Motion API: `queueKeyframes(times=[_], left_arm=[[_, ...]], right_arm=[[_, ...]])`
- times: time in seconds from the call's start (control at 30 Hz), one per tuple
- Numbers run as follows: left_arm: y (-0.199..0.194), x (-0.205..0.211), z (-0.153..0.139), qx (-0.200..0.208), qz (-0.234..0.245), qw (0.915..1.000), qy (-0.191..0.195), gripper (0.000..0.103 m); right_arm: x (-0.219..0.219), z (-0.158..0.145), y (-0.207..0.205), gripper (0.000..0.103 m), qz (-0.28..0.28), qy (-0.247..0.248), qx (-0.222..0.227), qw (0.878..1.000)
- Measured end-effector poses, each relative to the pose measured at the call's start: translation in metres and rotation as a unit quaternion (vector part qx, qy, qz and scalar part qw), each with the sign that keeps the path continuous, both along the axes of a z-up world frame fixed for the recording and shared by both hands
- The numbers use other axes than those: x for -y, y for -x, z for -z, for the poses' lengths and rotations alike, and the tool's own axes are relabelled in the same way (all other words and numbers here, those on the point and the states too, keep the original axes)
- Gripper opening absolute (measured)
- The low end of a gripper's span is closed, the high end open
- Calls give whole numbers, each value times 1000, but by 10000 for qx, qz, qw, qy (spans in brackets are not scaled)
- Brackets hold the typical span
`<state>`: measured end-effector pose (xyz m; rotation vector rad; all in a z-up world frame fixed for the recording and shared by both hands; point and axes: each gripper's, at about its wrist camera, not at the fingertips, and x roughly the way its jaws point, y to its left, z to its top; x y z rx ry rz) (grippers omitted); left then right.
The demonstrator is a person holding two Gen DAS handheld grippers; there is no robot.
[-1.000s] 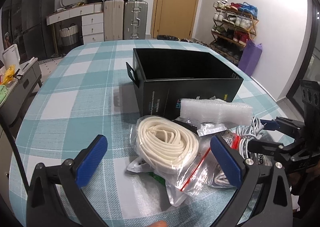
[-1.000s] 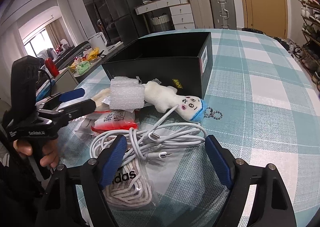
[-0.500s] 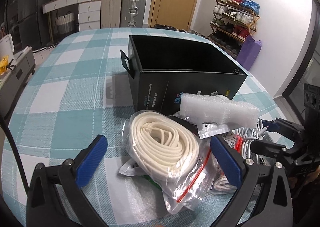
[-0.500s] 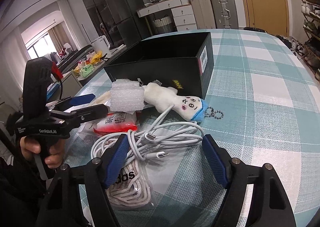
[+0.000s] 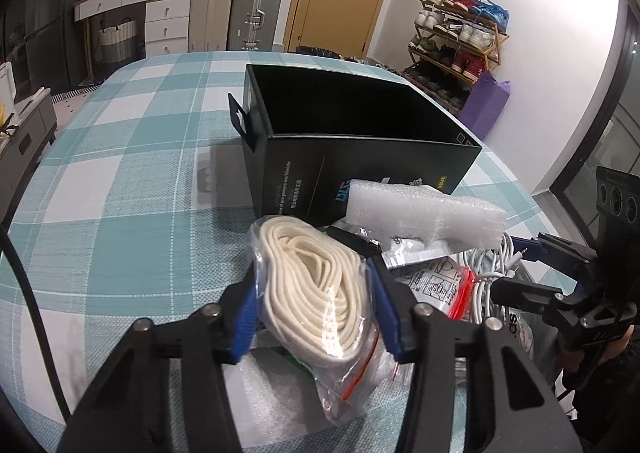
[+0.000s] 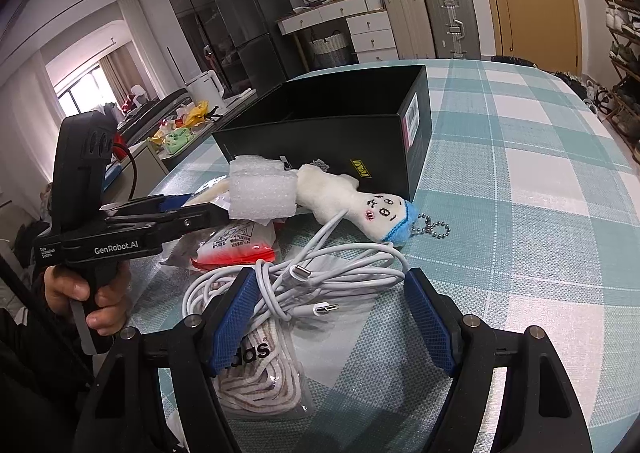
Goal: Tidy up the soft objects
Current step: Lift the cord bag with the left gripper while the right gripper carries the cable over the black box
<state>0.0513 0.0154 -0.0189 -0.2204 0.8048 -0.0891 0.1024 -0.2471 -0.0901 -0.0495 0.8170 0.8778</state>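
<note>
Gripping bagged cream cord (image 5: pixel 316 285), left gripper (image 5: pixel 316 309) jaws clenched; right gripper (image 6: pixel 336 317) jaws released above "adidas" bag (image 6: pixel 256 369).

Suitcases (image 5: pixel 236 11), shoe rack (image 5: pixel 456 43), kettle (image 6: pixel 204 87)

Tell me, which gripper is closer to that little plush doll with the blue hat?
Right. The right gripper hovers open over the white cables just in front of the plush doll. The left gripper is farther off, closed around the bagged cream cord.
</note>
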Motion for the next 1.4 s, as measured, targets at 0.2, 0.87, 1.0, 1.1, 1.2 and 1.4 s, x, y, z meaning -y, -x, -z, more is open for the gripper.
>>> queueKeyframes(times=[0.2, 0.87, 1.0, 1.1, 1.2, 1.4], left_arm=[[7, -4, -3, 64, -54, 10000, -40, 42], [40, -12, -32, 670, -304, 9972, -97, 41], [42, -9, -45, 907, -285, 9953, -189, 41], [42, -7, -53, 1053, -285, 9937, -261, 41], [40, -6, -60, 1172, -292, 9922, -317, 41], [30, -5, -69, 1284, -297, 9905, -383, 41]], right_arm=[[2, 0, 0, 75, 17, -54, 18, 10000], [27, -24, 15, 74, 280, -474, 455, 9974], [29, -38, 19, 74, 349, -592, 673, 9954], [30, -48, 20, 74, 409, -632, 808, 9939], [28, -57, 20, 74, 492, -570, 977, 9924], [27, -72, 15, 74, 676, -629, 1155, 9890]])
